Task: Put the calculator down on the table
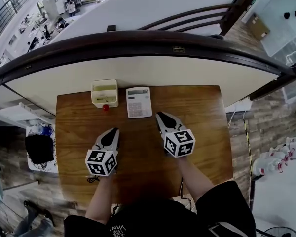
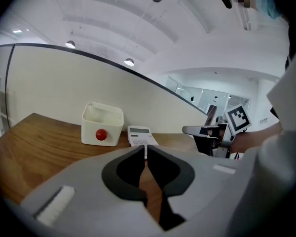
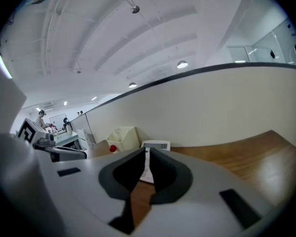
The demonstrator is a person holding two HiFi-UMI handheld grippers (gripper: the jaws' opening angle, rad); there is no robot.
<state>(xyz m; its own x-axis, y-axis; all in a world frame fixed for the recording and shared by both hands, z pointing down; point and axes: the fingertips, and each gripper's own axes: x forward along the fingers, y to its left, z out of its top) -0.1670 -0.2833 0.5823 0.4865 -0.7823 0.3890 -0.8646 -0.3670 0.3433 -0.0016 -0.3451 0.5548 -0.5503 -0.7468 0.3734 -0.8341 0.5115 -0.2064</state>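
Note:
The white calculator [image 1: 138,102] lies flat on the wooden table [image 1: 197,132] near its far edge, by the curved white wall. It also shows in the left gripper view as the calculator [image 2: 140,135] and in the right gripper view as the calculator [image 3: 155,146]. My left gripper [image 1: 114,131] hovers short of it and to the left, jaws shut with nothing between them [image 2: 146,149]. My right gripper [image 1: 160,115] sits just right of the calculator's near corner, jaws together and holding nothing [image 3: 146,152].
A cream box [image 1: 104,93] with a red button on its front stands left of the calculator, against the wall. A black bag [image 1: 39,148] rests on a stand off the table's left edge. A cable hangs at the table's near edge.

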